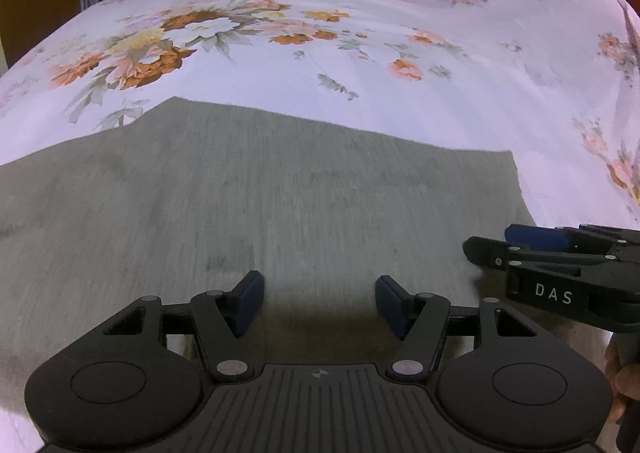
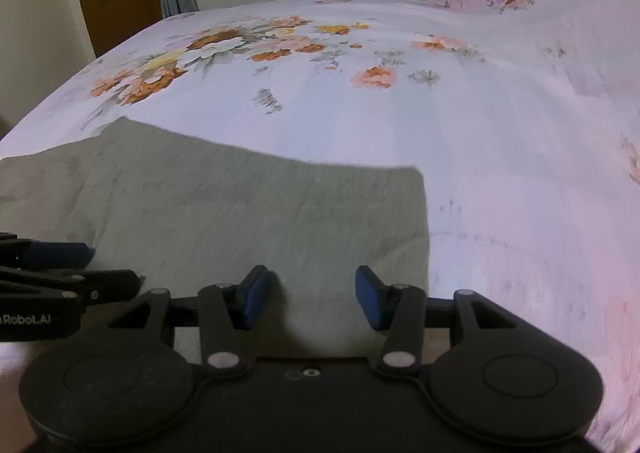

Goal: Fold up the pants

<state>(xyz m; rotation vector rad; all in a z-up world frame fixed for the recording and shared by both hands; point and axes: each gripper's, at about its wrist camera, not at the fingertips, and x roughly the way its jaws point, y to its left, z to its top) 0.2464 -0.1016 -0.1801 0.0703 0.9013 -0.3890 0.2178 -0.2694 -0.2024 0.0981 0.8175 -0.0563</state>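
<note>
Floral bed carries grey pants; left tool and right tool hover released at 6 o'clock.

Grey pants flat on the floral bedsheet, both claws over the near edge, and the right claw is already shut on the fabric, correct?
Not quite. The right claw is open, its blue pads apart above the grey pants, as the right wrist view shows. The rest holds: pants flat on the floral bedsheet, left claw also open over the near edge.
</note>
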